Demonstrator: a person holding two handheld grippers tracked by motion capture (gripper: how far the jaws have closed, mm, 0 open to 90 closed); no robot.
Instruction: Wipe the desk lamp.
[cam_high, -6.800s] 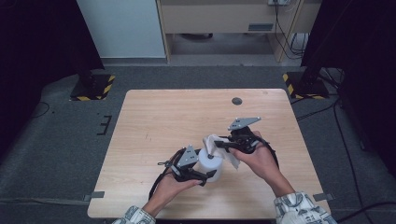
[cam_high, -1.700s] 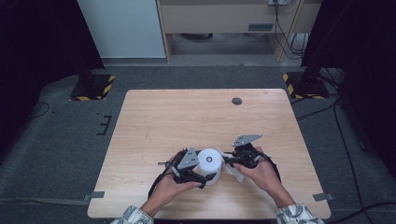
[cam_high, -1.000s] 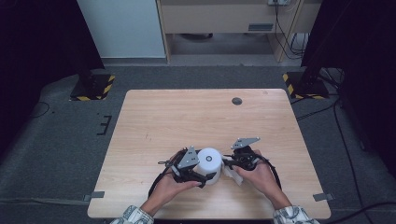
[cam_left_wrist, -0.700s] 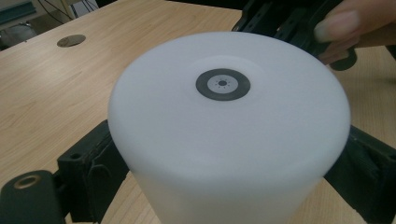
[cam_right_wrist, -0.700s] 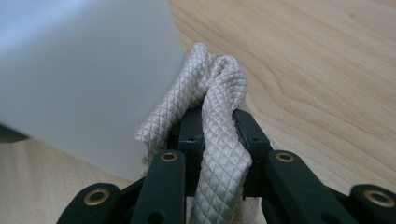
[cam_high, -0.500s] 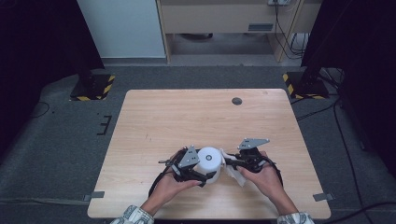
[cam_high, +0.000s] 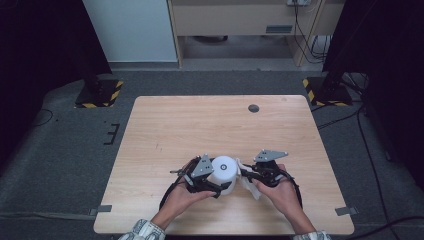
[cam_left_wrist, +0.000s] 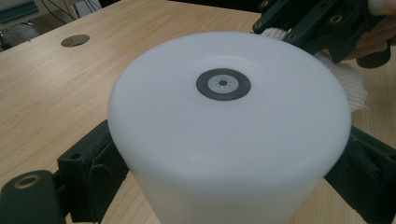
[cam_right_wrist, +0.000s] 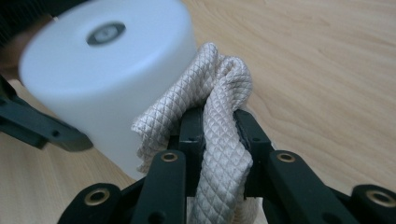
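The high view looked forward and down from above the person's side, taking in the whole surface (cam_high: 165, 130). The left tool's camera sat very close against the white cylinder (cam_left_wrist: 229, 135). The right tool's camera faced it from the opposite side, equally near. All three shared that cylinder.

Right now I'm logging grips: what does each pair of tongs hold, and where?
Left tongs clamp the white cylinder around its side wall. Right tongs pinch a folded cloth at its middle, pressed against the cylinder.
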